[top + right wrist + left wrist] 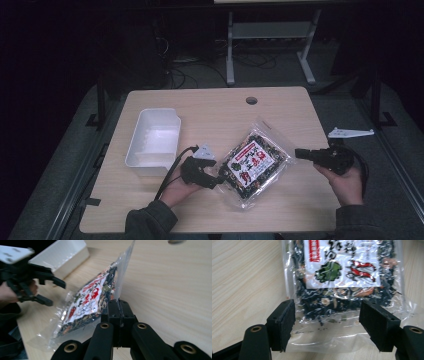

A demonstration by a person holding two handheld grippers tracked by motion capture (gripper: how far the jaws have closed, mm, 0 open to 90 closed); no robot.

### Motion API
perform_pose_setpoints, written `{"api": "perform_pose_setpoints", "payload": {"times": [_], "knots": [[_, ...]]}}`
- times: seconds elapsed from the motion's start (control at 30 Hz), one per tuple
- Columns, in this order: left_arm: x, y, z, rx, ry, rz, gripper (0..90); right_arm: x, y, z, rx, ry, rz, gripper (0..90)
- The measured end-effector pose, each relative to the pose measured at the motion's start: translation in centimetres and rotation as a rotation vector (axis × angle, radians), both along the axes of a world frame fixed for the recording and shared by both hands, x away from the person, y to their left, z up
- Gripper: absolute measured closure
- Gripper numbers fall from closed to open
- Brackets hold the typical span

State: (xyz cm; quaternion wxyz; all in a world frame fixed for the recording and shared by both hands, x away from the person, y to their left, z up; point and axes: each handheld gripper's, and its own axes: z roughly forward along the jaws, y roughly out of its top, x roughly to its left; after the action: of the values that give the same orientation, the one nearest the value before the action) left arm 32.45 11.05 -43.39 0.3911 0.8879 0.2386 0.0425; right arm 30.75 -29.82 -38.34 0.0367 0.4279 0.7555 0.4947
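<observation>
A clear bag of dark dried food [252, 162] with a white and red label lies on the wooden table [200, 107]. My left gripper [217, 180] stands open at the bag's near left corner. In the left gripper view its jaws flank the bag's sealed edge [342, 277] without pressing on it, with the left gripper [327, 325] low over the table. My right gripper [298, 152] is shut on the bag's right edge. In the right gripper view the right gripper [119, 307] pinches the clear film and that side of the bag [85, 305] is tilted up off the table.
A white rectangular tub [152, 137] sits left of the bag, close behind my left hand. A round cable hole [251, 100] is near the table's far edge. Bare wood lies right of the bag and along the front edge.
</observation>
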Motion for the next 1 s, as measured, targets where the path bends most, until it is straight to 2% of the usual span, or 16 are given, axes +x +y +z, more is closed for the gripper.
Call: {"api": "perform_pose_setpoints", "payload": {"times": [0.13, 0.23, 0.4, 0.47, 0.5, 0.63, 0.73, 0.87, 0.93, 1.0], "knots": [[0.2, 0.0, 0.0, -0.034, 0.014, 0.004, 26.4, -0.9, 0.2, 2.4, -0.002, -0.059, 0.039, 89.7], [0.2, -0.1, 0.1, -0.038, 0.020, -0.013, 27.1, -1.5, 0.5, 4.0, -0.007, -0.105, 0.058, 89.8], [0.3, -0.2, 0.2, -0.078, 0.038, -0.034, 27.0, -2.2, 1.5, 6.0, 0.000, -0.147, 0.115, 89.8], [0.4, -0.2, 0.2, -0.086, 0.046, -0.037, 26.9, -2.2, 1.7, 6.3, 0.000, -0.153, 0.125, 89.8], [0.5, -0.2, 0.2, -0.097, 0.056, -0.045, 27.0, -2.3, 2.2, 6.8, 0.010, -0.165, 0.156, 89.8], [0.7, -0.1, 0.3, -0.141, 0.086, -0.034, 27.0, -2.3, 2.8, 7.4, 0.002, -0.185, 0.174, 89.8], [0.8, -0.2, 0.3, -0.149, 0.093, -0.034, 27.6, -2.4, 3.1, 7.7, 0.008, -0.192, 0.190, 89.8], [0.9, -0.3, 0.2, -0.182, 0.135, -0.051, 31.4, -2.2, 3.7, 8.0, 0.028, -0.205, 0.221, 89.8], [0.7, -0.4, 0.3, -0.182, 0.132, -0.058, 31.6, -2.2, 3.9, 8.2, 0.024, -0.208, 0.221, 89.8], [0.4, -0.5, 0.4, -0.164, 0.111, -0.065, 35.6, -2.1, 4.0, 8.3, 0.023, -0.211, 0.217, 89.8]]}}
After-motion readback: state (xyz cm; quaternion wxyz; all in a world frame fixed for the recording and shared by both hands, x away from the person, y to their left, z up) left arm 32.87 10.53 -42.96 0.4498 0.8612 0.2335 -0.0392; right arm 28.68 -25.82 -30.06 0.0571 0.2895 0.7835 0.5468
